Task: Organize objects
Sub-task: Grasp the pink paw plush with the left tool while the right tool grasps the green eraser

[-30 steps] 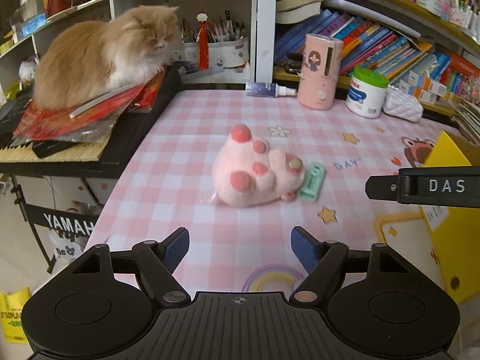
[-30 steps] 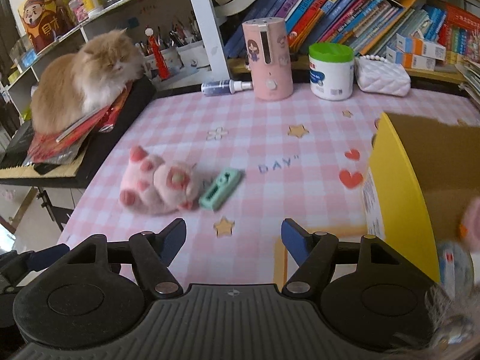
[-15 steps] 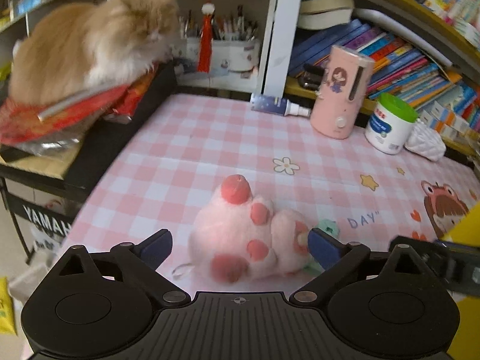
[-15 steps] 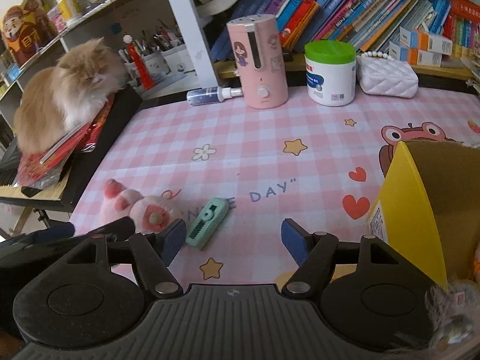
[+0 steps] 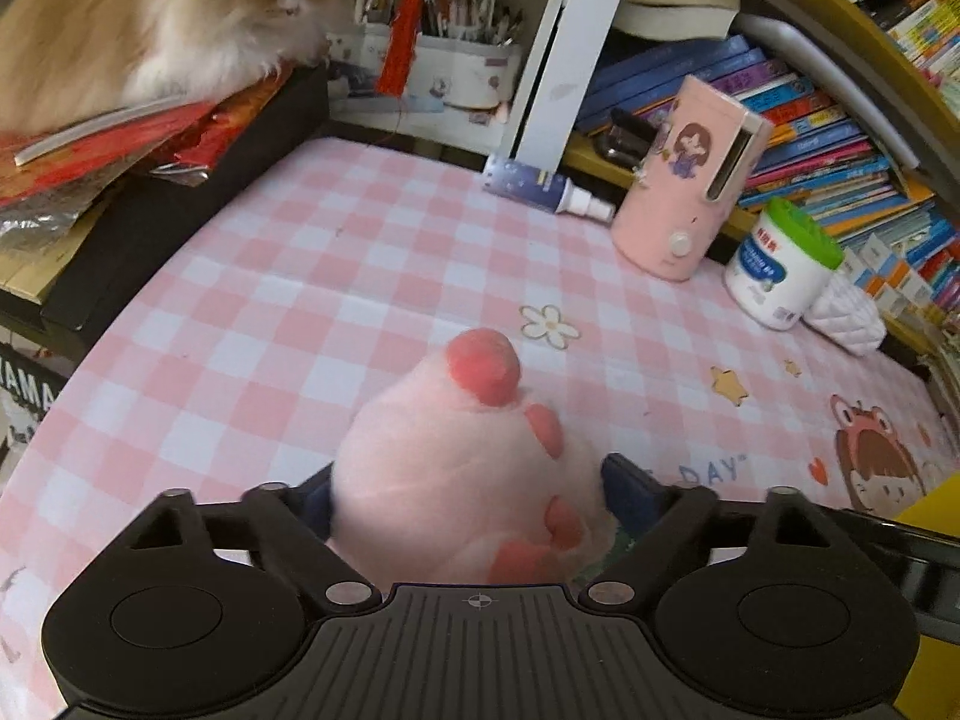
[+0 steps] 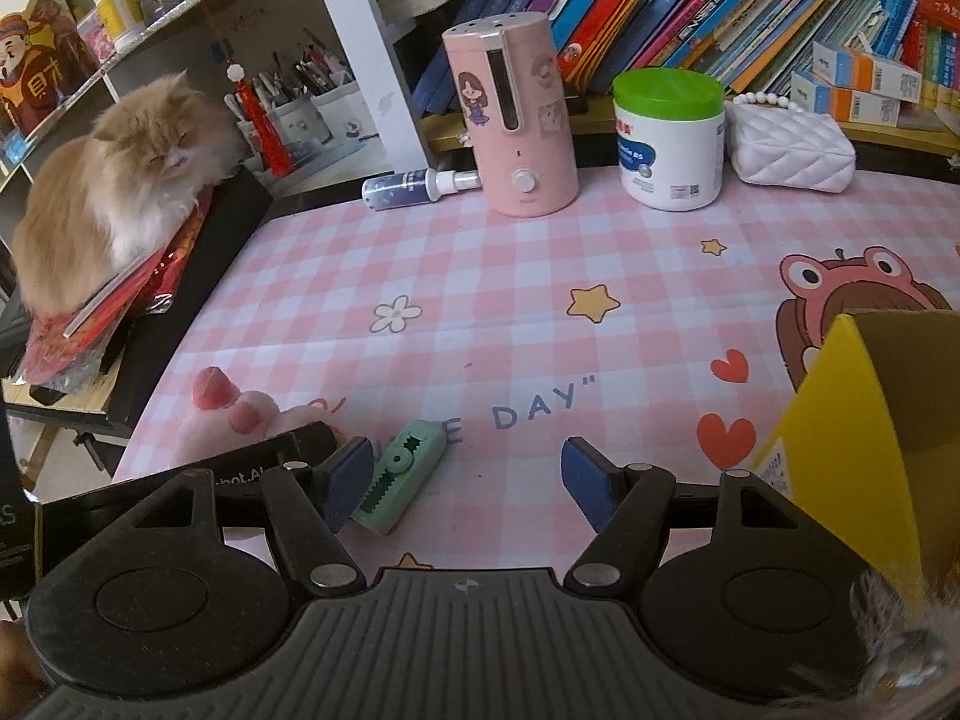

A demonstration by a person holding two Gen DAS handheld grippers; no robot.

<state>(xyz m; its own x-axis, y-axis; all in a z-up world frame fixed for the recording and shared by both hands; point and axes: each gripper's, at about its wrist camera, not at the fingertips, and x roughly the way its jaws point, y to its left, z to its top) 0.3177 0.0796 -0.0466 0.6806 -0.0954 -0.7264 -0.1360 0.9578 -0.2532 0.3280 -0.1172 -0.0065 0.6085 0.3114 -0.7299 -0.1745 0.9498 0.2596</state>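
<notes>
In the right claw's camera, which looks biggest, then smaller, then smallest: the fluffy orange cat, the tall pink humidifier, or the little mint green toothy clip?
1. Fluffy orange cat, clearly the biggest.
2. Tall pink humidifier.
3. Mint green toothy clip, the smallest, though it lies nearest the camera, which makes it look bigger than it is.

Both wrist cameras sit low over the pink checked tablecloth (image 6: pixel 480 276), facing the bookshelf (image 6: pixel 720 12); the left one is nearer.

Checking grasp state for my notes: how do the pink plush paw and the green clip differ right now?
The pink plush paw sits between the left gripper's fingers; the green clip lies free ahead of the open right gripper. The paw is soft and bulky, the clip small, flat and toothed. Both rest on the checked mat.
</notes>
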